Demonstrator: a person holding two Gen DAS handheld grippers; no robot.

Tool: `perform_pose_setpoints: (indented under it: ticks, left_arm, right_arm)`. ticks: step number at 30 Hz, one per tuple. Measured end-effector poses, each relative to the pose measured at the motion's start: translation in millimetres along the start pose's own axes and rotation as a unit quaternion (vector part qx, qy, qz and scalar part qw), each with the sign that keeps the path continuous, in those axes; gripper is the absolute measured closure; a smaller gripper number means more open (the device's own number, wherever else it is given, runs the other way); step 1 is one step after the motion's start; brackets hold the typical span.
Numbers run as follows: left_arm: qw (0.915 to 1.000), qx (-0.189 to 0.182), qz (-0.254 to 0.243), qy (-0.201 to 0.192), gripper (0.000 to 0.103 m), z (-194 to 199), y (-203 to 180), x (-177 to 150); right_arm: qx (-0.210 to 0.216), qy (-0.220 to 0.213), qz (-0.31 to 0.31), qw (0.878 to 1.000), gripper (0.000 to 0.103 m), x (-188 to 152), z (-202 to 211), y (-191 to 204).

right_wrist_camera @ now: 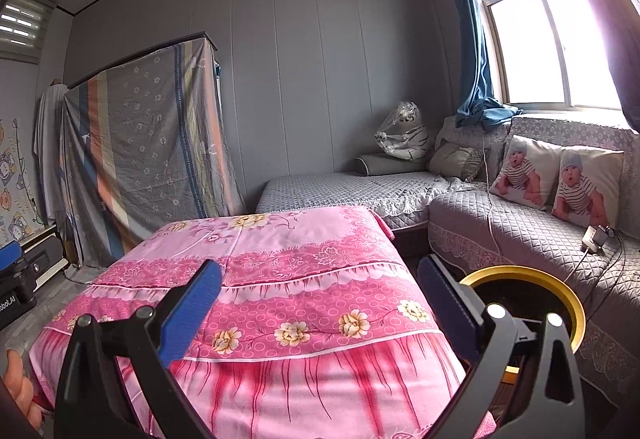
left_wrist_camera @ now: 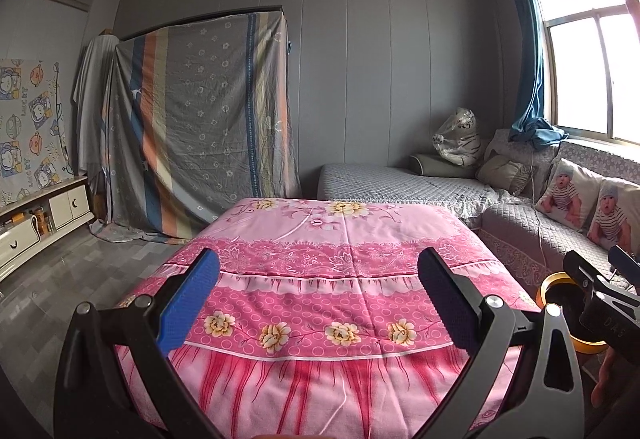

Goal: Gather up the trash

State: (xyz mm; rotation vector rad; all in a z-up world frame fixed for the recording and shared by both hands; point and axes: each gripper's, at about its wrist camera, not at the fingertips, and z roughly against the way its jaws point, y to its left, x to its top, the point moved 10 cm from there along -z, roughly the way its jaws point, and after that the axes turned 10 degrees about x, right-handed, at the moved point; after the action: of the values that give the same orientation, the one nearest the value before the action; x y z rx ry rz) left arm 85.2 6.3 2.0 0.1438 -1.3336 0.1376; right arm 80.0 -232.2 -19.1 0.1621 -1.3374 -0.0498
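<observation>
We hold left gripper (left_wrist_camera: 318, 293) and right gripper (right_wrist_camera: 320, 293) agape, empty; one gold-rimmed black bin (right_wrist_camera: 576, 313); one white charger (right_wrist_camera: 595, 238), right view only.

pink floral cloth (left_wrist_camera: 320, 279) on table | grey sofa (right_wrist_camera: 500, 223) | baby-print cushions (right_wrist_camera: 560, 179) | blue curtain (right_wrist_camera: 474, 51)
</observation>
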Motion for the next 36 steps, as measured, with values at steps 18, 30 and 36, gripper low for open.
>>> perform_pose_setpoints:
  ticks: [18, 30, 36]
  left_arm:
    - [1.0, -0.002, 0.002, 0.005, 0.008, -3.0, -0.9, -1.5]
    - [1.0, -0.006, 0.003, 0.007, 0.008, -3.5, -4.5, -3.8]
    - [0.9999, -0.008, 0.005, 0.009, 0.008, -3.1, -6.6, -4.6]
  right_arm:
    - [0.005, 0.016, -0.018, 1.0, 0.008, -9.3, -4.4, -3.6]
    - [0.008, 0.024, -0.018, 1.0, 0.008, -10.5, -7.9, -4.1]
    - [0.012, 0.028, -0.018, 0.999, 0.008, -9.8, -10.5, -3.0]
